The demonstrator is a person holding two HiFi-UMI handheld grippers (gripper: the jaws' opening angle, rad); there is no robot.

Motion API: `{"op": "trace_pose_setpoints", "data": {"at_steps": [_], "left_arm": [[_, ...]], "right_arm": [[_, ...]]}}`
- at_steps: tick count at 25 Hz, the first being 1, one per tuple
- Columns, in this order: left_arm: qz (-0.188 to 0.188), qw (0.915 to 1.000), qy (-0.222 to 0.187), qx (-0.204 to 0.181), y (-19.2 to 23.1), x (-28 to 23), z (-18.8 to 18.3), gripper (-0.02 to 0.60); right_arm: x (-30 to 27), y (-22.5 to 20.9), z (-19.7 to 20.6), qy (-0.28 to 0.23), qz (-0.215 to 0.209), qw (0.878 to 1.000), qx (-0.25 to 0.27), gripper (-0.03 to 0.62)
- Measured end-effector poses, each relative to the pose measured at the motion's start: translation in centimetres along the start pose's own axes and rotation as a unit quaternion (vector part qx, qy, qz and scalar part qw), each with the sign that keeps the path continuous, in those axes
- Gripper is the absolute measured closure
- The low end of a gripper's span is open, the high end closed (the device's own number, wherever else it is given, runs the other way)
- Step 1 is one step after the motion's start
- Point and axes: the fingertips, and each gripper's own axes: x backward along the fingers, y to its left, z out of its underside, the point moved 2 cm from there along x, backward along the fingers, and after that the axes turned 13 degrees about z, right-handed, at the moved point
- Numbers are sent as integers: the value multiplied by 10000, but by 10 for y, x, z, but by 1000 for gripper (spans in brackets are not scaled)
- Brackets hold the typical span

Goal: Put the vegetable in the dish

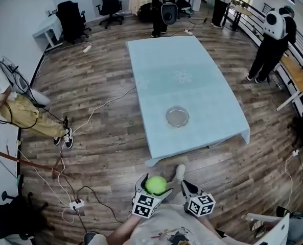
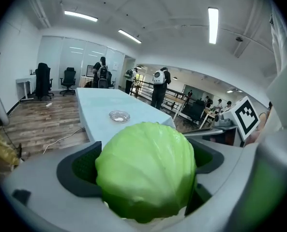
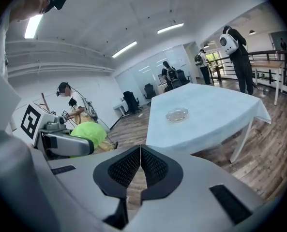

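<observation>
A round green cabbage [image 2: 145,170] fills the left gripper view, and my left gripper [image 1: 155,187] is shut on it, held close to my body short of the table. The cabbage [image 1: 156,184] shows at the bottom of the head view, and the cabbage [image 3: 87,132] appears again at the left of the right gripper view. A clear glass dish [image 1: 177,116] sits near the table's near end; the dish [image 2: 119,115] and dish [image 3: 176,114] look small and far off in both gripper views. My right gripper [image 1: 184,187] is shut and empty beside the left one.
The long table [image 1: 192,80] wears a pale blue cloth. Cables and a power strip [image 1: 77,204] lie on the wooden floor at left. People stand around the room, one at far right [image 1: 271,42]. Office chairs [image 1: 72,19] stand at the back.
</observation>
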Motion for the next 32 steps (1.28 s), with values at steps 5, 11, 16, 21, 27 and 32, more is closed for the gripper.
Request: {"op": "trace_pose_setpoints", "data": {"at_steps": [5,11,16,21,27,32], "left_arm": [[-125,9999,102,11,19,-53,-32,24],[-342,9994,18,44,56,-127,-108,25],[-417,9989,142,-160,72,-189,-144,24],[-678,9972,299,-53,103,-241,-157,23],[-1015,9942,290,181,125,-249,-172,25],[-1135,9924,384,295,151,-258,-175,24]], "right_arm": [[-46,-34,-52,-19,-349,9984,445,571],[-98,-90,-149,-254,-691,9914,1081,571],[-139,-134,-184,-48,-852,9897,1151,571],[-173,-156,-207,109,-1203,9838,1327,571],[-207,-167,-211,372,-1421,9776,1507,571],[-224,-170,-219,369,-1429,9796,1365,571]]}}
